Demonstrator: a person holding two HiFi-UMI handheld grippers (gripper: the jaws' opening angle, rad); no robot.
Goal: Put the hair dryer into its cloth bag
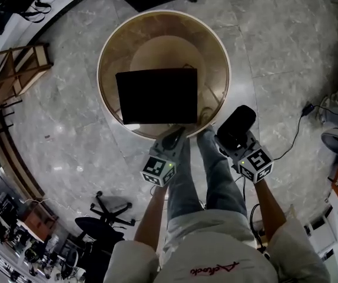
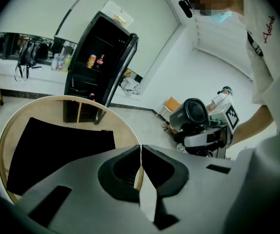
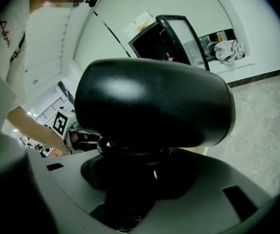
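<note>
Black hair dryer [image 3: 150, 101] sits clamped in the right gripper [image 3: 145, 167].

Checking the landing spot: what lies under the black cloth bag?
The flat black cloth bag lies on the round wooden table, its bare top showing around it. Whether anything sits beneath the bag is hidden.

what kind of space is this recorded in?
Probably an office or lab common area, not a home: polished marble floor, a swivel office chair, a black drinks fridge against the wall, and a round wooden table standing in the open.
</note>
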